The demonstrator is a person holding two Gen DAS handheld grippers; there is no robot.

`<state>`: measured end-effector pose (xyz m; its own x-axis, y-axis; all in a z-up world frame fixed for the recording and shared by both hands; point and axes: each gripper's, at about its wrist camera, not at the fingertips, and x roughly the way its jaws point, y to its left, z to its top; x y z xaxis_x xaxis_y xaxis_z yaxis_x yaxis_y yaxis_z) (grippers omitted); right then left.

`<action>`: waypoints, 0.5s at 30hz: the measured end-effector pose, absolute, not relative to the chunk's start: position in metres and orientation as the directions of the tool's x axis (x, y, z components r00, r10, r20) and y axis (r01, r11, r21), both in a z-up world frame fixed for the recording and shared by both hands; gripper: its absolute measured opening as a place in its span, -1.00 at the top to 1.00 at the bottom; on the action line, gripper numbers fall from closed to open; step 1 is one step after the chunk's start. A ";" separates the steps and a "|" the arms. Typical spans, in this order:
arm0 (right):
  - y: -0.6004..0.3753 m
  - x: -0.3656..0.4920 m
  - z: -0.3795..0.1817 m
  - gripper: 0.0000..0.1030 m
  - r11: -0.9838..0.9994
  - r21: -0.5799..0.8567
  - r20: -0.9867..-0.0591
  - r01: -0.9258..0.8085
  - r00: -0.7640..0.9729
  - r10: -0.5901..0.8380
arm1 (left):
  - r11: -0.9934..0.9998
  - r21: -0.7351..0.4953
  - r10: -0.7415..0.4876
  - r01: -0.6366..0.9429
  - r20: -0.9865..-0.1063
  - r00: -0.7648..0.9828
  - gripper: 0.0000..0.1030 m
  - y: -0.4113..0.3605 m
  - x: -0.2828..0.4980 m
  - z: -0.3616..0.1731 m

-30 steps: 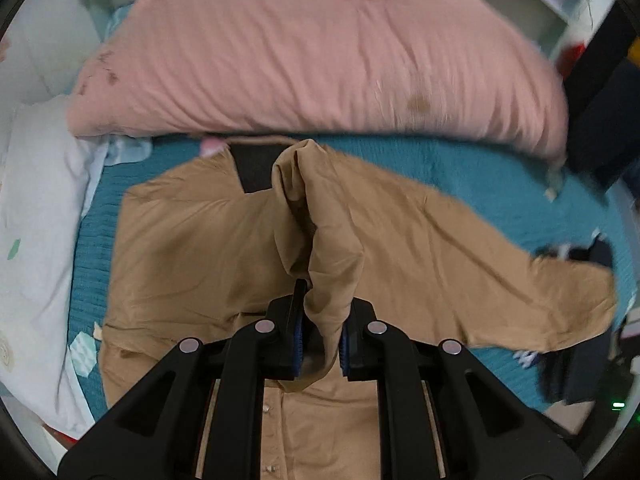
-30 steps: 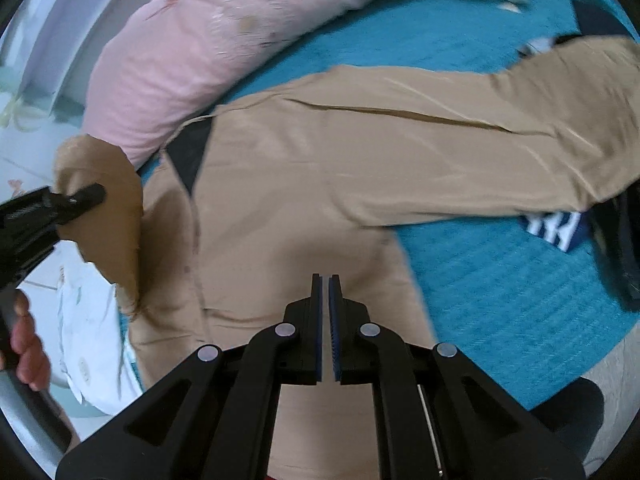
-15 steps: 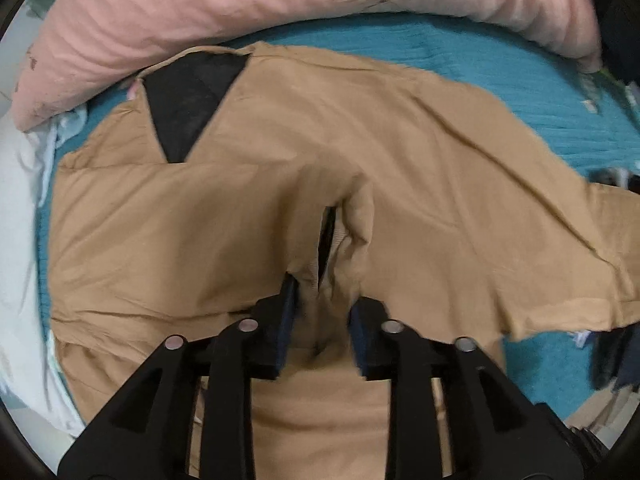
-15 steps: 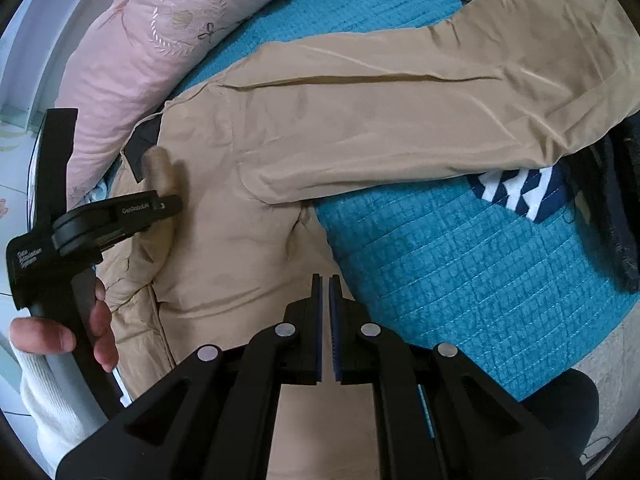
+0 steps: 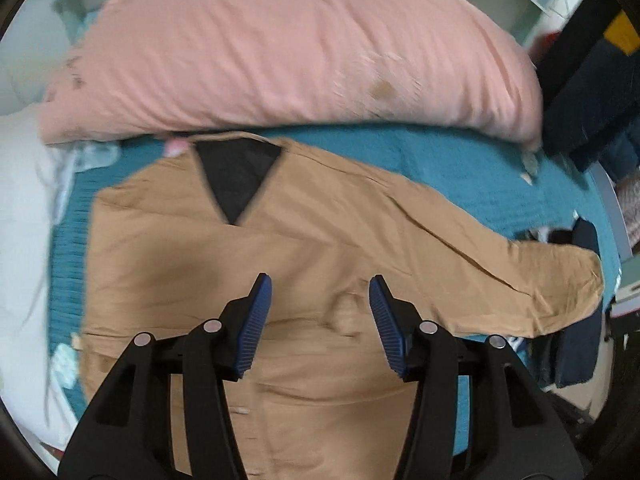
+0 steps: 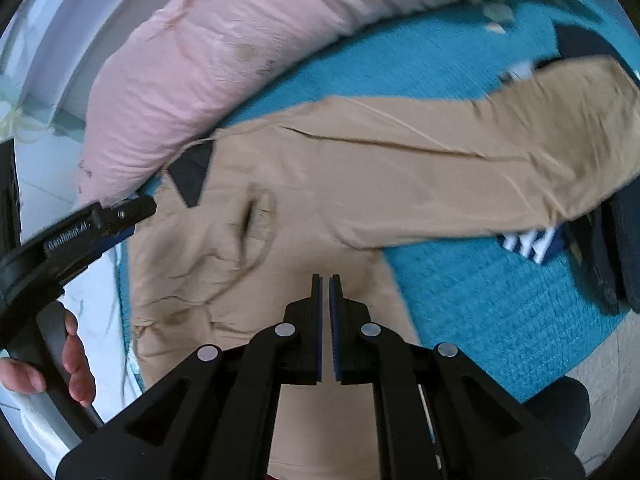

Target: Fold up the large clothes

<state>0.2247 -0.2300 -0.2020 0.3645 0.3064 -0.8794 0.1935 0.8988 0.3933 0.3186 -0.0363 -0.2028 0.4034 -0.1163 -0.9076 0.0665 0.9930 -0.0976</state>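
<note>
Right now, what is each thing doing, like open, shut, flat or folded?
Left gripper: open, holding nothing.
Right gripper: shut, empty.
Tan long-sleeved shirt: spread flat, one sleeve folded across the front, the other stretched out.
Big pink pillow: lying behind the shirt.
Teal knitted blanket: spread under the shirt.

1 tan shirt (image 5: 320, 248), 1 pink pillow (image 5: 288, 48), 2 grippers: left (image 5: 320, 300), right (image 6: 325, 292).

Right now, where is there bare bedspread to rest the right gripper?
Bare teal bedspread lies below the tan shirt sleeve, left of the dark clothes. A narrower strip runs between sleeve and pink pillow. The striped item crowds the cuff.
</note>
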 end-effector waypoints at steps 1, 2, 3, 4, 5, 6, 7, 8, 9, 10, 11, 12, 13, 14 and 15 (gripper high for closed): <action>-0.221 0.228 -0.197 0.89 0.903 0.392 -0.876 0.176 0.370 0.308 | 0.995 -0.082 -0.099 0.058 -0.906 0.412 -0.01 -0.023 0.318 -0.199; -0.215 0.232 -0.193 0.89 0.906 0.390 -0.875 0.164 0.373 0.309 | 0.996 -0.074 -0.089 0.051 -0.904 0.418 -0.01 -0.013 0.314 -0.194; -0.204 0.236 -0.188 0.89 0.910 0.388 -0.873 0.145 0.375 0.312 | 0.997 -0.071 -0.080 0.039 -0.902 0.424 -0.01 -0.001 0.311 -0.192; -0.194 0.240 -0.184 0.89 0.914 0.387 -0.870 0.126 0.377 0.316 | 0.997 -0.071 -0.070 0.014 -0.900 0.430 -0.01 0.016 0.309 -0.190; -0.183 0.243 -0.180 0.89 0.917 0.385 -0.869 0.104 0.377 0.321 | 0.997 -0.074 -0.066 -0.002 -0.901 0.430 -0.01 0.028 0.306 -0.190; -0.172 0.247 -0.178 0.89 0.921 0.380 -0.867 0.084 0.378 0.324 | 0.997 -0.076 -0.063 -0.013 -0.901 0.429 -0.01 0.038 0.304 -0.190; -0.163 0.249 -0.177 0.89 0.924 0.375 -0.867 0.067 0.377 0.325 | 0.997 -0.078 -0.057 -0.031 -0.902 0.427 -0.01 0.052 0.301 -0.192; -0.147 0.252 -0.174 0.89 0.929 0.369 -0.867 0.037 0.374 0.329 | 0.996 -0.077 -0.051 -0.044 -0.904 0.425 -0.01 0.064 0.299 -0.194; -0.134 0.255 -0.173 0.89 0.931 0.365 -0.866 0.010 0.370 0.336 | 0.995 -0.078 -0.047 -0.057 -0.905 0.422 -0.01 0.077 0.296 -0.196; -0.122 0.257 -0.174 0.89 0.932 0.362 -0.866 -0.016 0.365 0.342 | 0.994 -0.083 -0.046 -0.069 -0.907 0.419 0.00 0.087 0.293 -0.200; -0.112 0.258 -0.174 0.89 0.933 0.357 -0.866 -0.039 0.360 0.346 | 0.993 -0.087 -0.046 -0.080 -0.909 0.415 0.01 0.093 0.291 -0.205; -0.098 0.262 -0.177 0.89 0.935 0.349 -0.869 -0.063 0.351 0.348 | 0.992 -0.093 -0.047 -0.091 -0.911 0.409 0.04 0.102 0.288 -0.209; -0.086 0.267 -0.180 0.89 0.936 0.343 -0.874 -0.078 0.340 0.349 | 0.990 -0.103 -0.054 -0.101 -0.916 0.398 0.20 0.111 0.286 -0.215; -0.076 0.270 -0.184 0.89 0.935 0.343 -0.876 -0.093 0.327 0.353 | 0.988 -0.113 -0.066 -0.103 -0.920 0.385 0.40 0.118 0.285 -0.222; -0.063 0.273 -0.189 0.89 0.932 0.345 -0.878 -0.113 0.311 0.363 | 0.987 -0.124 -0.078 -0.102 -0.927 0.366 0.49 0.125 0.284 -0.230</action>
